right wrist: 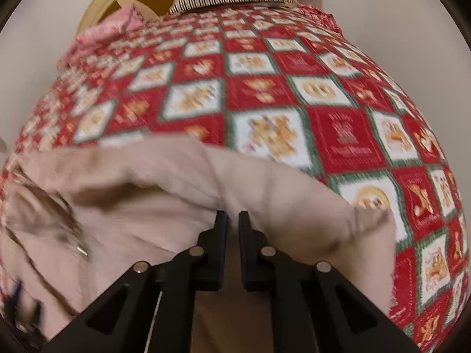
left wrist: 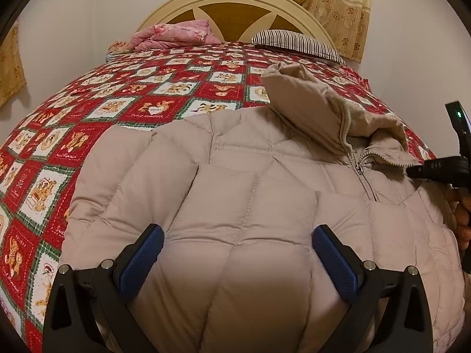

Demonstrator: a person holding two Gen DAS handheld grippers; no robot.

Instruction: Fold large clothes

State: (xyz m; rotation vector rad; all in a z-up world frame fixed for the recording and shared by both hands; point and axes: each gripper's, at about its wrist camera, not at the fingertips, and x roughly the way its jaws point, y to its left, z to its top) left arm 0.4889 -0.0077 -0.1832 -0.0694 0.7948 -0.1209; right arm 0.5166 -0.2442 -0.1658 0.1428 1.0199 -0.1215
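Note:
A beige quilted jacket (left wrist: 235,194) lies spread on the bed, its hood (left wrist: 306,108) flopped toward the headboard and its zipper (left wrist: 359,167) partly done up. My left gripper (left wrist: 238,231) hovers open over the jacket's body, blue pads (left wrist: 141,259) wide apart with nothing between them. My right gripper (left wrist: 412,170) reaches in from the right edge, tip at the collar. In the blurred right wrist view the right gripper (right wrist: 232,216) has its black fingers nearly together, pinching a fold of the jacket (right wrist: 147,220) at the collar edge.
A red, white and green patchwork bedspread (left wrist: 88,103) (right wrist: 294,88) covers the bed. Folded pink cloth (left wrist: 176,33) and a striped pillow (left wrist: 297,42) lie by the cream headboard (left wrist: 229,3). A patterned curtain (left wrist: 338,6) hangs behind. A hand (left wrist: 462,214) holds the right gripper.

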